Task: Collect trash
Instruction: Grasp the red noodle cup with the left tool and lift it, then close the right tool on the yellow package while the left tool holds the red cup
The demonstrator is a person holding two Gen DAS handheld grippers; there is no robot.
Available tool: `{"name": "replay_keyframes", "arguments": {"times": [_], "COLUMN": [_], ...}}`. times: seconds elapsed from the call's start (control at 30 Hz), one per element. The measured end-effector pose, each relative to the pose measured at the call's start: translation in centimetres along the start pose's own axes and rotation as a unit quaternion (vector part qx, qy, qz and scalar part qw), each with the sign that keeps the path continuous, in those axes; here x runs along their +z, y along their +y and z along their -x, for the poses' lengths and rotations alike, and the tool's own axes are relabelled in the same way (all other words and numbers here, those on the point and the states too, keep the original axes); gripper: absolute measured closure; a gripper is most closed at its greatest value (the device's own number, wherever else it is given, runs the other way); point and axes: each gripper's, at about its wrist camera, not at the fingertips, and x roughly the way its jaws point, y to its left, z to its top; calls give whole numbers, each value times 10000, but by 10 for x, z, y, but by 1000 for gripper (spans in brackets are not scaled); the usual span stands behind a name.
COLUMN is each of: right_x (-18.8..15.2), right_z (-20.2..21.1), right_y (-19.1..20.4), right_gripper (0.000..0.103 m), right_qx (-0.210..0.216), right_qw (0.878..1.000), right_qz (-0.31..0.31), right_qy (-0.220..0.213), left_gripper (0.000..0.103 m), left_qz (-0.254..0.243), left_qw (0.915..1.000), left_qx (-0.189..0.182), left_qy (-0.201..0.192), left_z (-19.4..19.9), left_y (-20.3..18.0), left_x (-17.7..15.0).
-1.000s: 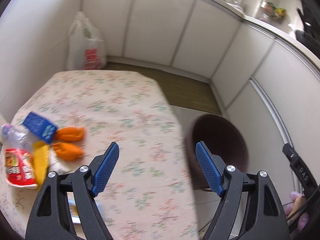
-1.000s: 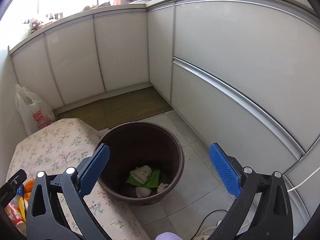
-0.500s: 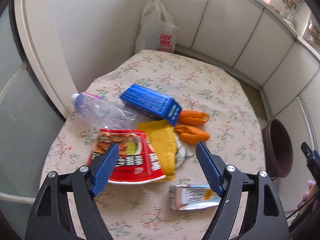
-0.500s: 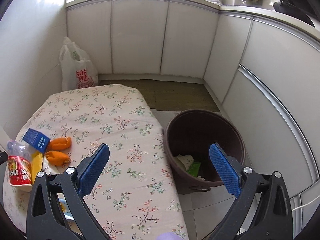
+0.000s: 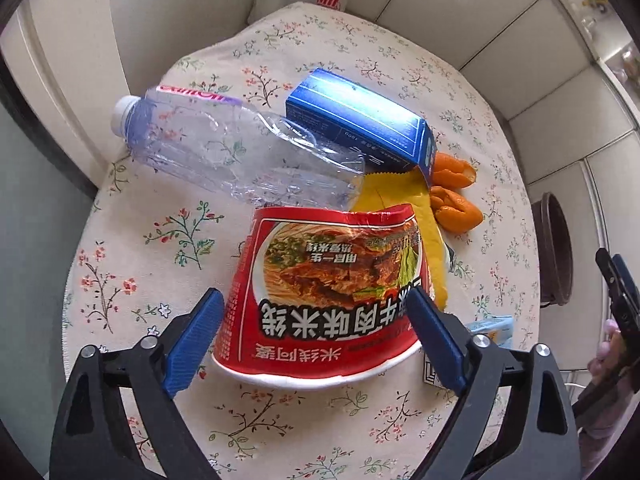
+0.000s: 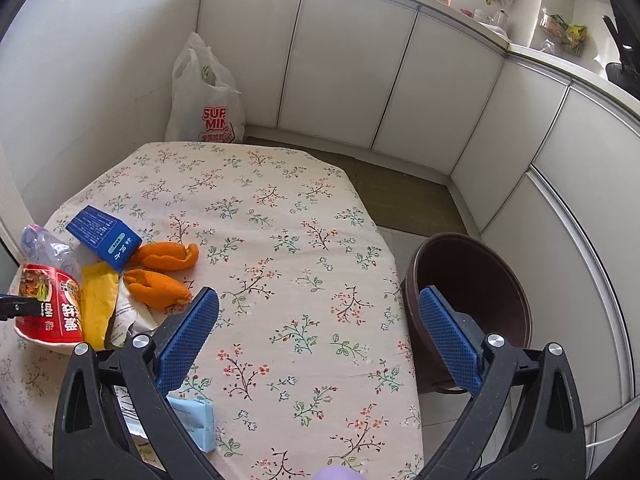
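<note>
Closer now than a moment ago, the left hand-held gripper (image 5: pixel 314 318) straddles the noodle cup (image 5: pixel 324 296) on the desk (image 5: pixel 152 240), jaws released for gripping; the right hand-held gripper (image 6: pixel 318 338) waits, spread wide, near the bin (image 6: pixel 472 280).

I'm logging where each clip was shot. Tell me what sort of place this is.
Most likely a home kitchen corner. White base cabinets run under a countertop cluttered with kitchen things, and a small table in a floral cloth stands by a brown trash bin on the tiled floor.
</note>
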Motion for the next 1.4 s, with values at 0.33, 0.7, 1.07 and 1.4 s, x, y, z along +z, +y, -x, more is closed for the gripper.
{"name": "replay_keyframes", "arguments": {"times": [0.33, 0.7, 1.07, 1.4], "right_x": [1, 3, 6, -3], "right_z": [-15, -18, -32, -55], "right_y": [17, 21, 28, 124], "right_gripper": [7, 7, 7, 32], "right_qx": [54, 190, 1372, 2715], "right_qw": [9998, 9995, 9881, 9548], "right_qz": [89, 147, -339, 115], "right_qy": [147, 194, 614, 1202], "left_gripper": [11, 21, 22, 22], "left_qz": [-59, -368, -541, -439], "left_qw": [9969, 9963, 9840, 9392], "left_qx": [-715, -766, -285, 90], "left_qy": [334, 100, -1671, -3403], "left_z": [-21, -2, 95, 175], "left_y": [-28, -72, -95, -100], "left_x": [5, -11, -33, -41]}}
